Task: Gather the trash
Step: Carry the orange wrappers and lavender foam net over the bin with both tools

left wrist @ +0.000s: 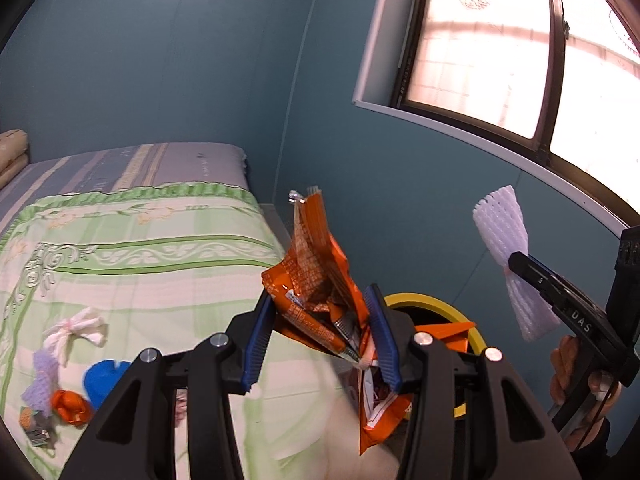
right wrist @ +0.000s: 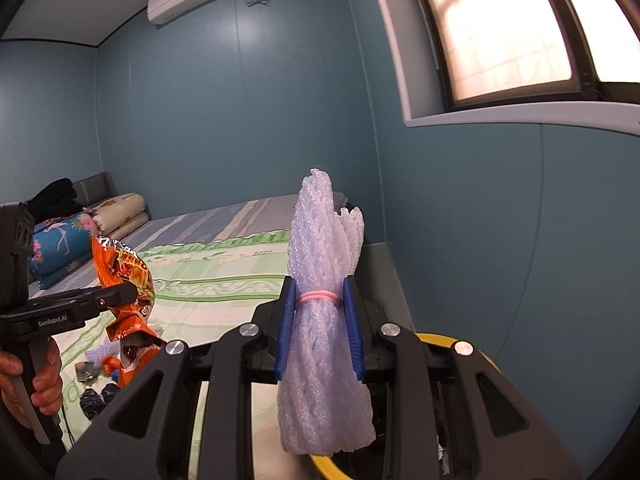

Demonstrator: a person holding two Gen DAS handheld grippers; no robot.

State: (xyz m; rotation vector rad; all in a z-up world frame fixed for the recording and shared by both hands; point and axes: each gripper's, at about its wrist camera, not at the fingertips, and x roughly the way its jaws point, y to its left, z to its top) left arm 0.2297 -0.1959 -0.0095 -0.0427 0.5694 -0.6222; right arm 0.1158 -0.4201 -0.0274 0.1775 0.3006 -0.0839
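Note:
My left gripper (left wrist: 320, 316) is shut on a crumpled orange snack wrapper (left wrist: 316, 280) and holds it above the edge of the bed, beside a yellow-rimmed bin (left wrist: 432, 304). The wrapper also shows in the right wrist view (right wrist: 124, 280). My right gripper (right wrist: 320, 312) is shut on a white foam net bundle (right wrist: 324, 320) tied with a pink band, held above the bin rim (right wrist: 460, 344). The bundle also shows in the left wrist view (left wrist: 508, 248). The bin holds orange scraps (left wrist: 448, 330).
Trash lies on the green bedspread (left wrist: 140, 264): a white tissue (left wrist: 80, 330), a purple foam net (left wrist: 42, 380), a blue cap (left wrist: 104, 378), an orange piece (left wrist: 70, 406). Blue walls and a window (left wrist: 500, 40) stand behind. Pillows (right wrist: 80, 236) lie at the bed's far end.

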